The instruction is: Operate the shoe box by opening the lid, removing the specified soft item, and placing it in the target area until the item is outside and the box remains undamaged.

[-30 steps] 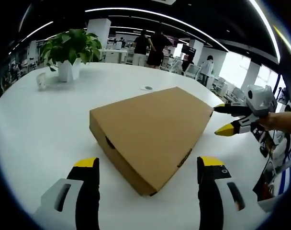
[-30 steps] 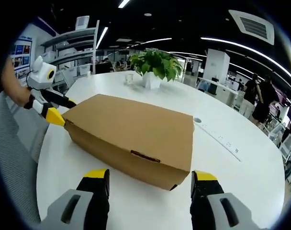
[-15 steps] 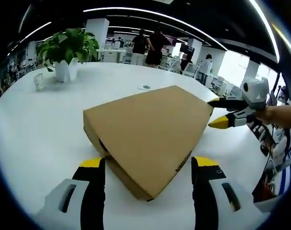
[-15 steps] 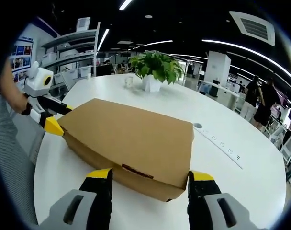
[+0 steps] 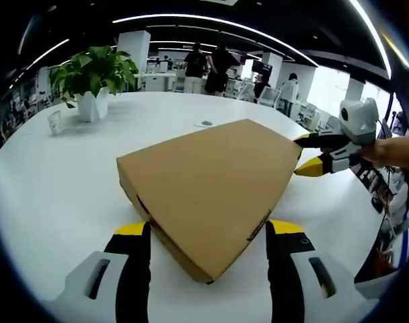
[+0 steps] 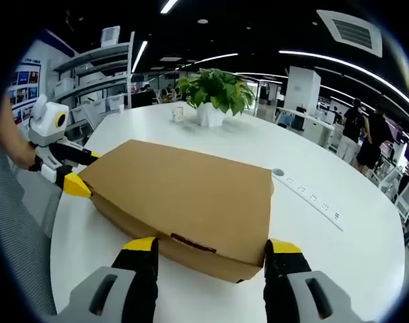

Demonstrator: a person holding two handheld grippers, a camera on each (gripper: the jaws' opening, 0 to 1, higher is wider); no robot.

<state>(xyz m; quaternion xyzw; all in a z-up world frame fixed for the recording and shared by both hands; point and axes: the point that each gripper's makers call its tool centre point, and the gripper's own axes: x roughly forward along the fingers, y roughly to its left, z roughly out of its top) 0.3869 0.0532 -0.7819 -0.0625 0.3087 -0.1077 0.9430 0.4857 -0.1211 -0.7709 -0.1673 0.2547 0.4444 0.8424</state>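
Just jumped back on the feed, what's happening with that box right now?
A person holds two tongs at a closed cardboard shoe box on a white table. The left tongs are open and straddle one corner of the box; the right tongs are open around the front edge by the lid's tab. The lid looks slightly raised at one corner but is not open, and nothing has come out. A potted plant and a small cup stand farther back.

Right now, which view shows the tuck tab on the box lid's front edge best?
The right gripper view: the tuck tab sits front and centre on the shoe box, between that claw's jaws. The left gripper view catches the same tab only obliquely, on the box's right-hand edge, foreshortened.
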